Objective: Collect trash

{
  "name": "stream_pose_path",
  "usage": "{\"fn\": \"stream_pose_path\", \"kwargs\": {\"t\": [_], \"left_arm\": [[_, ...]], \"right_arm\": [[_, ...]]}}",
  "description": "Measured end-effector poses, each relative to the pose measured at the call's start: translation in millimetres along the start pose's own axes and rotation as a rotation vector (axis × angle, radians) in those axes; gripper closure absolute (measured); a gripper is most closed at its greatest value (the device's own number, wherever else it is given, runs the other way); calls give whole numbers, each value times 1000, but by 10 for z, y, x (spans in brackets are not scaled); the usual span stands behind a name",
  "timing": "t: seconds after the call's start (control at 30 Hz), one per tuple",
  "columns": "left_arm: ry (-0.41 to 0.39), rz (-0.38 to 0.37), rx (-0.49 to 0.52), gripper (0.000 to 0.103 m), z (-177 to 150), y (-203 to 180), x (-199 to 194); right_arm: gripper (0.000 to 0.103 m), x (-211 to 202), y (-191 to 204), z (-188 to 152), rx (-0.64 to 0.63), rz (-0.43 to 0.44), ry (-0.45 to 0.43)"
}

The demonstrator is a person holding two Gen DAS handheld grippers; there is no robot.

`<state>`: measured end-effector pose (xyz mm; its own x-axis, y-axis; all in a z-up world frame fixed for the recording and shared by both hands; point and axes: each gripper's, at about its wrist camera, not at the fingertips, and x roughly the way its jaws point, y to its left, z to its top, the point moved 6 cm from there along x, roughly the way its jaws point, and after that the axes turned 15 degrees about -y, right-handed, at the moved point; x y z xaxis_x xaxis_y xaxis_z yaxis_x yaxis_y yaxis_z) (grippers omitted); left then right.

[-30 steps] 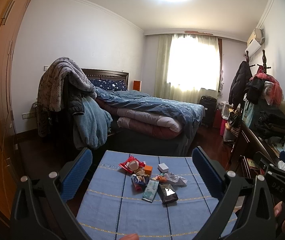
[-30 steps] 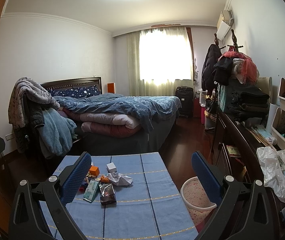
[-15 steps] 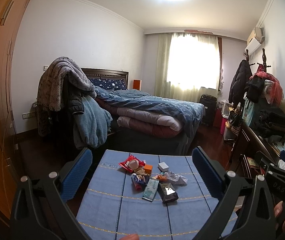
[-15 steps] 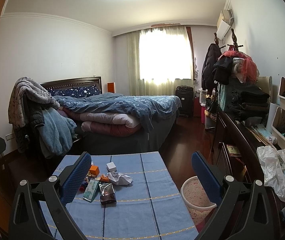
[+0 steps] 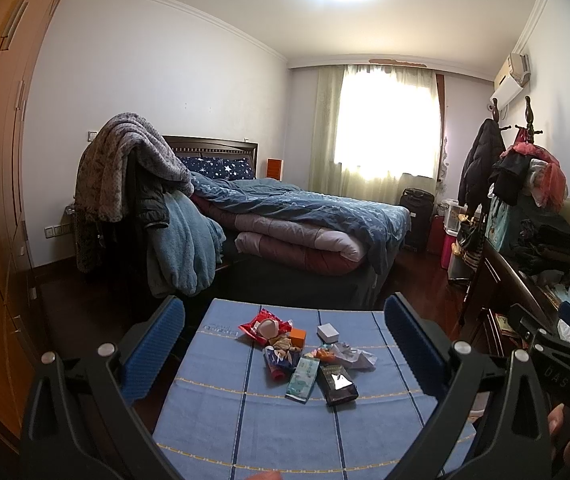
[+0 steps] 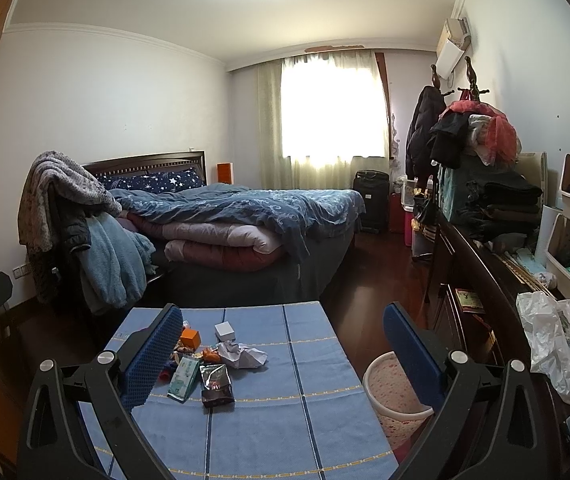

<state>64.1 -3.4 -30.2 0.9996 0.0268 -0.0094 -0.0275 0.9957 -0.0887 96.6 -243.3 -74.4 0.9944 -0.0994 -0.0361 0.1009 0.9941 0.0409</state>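
Blue-padded grippers (image 5: 283,344) (image 6: 283,344) wide above trash (image 5: 305,354)

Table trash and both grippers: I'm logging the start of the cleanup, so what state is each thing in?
left gripper: open, empty
right gripper: open, empty
dark foil packet: lying flat, crinkled
white paper: crumpled
small white box: closed
red wrapper: torn open
waste basket: upright beside table

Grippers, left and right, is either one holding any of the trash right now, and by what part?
Nothing is held. The left gripper and right gripper both have open jaws, above the table.
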Motion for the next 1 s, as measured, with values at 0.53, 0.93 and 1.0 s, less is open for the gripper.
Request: {"fn": "stream_pose_path", "kwargs": {"t": [0.53, 0.93, 1.0], "left_arm": [[300, 41, -17, 3, -1236, 322, 996], [568, 30, 22, 3, -2565, 302, 2580], [566, 37, 10, 3, -2591, 296, 2713]], "right_arm": [[3, 720, 119, -886, -4, 39, 251], [3, 1481, 312, -1687, -38, 93, 438], [3, 1569, 327, -1734, -39, 95, 446]]}}
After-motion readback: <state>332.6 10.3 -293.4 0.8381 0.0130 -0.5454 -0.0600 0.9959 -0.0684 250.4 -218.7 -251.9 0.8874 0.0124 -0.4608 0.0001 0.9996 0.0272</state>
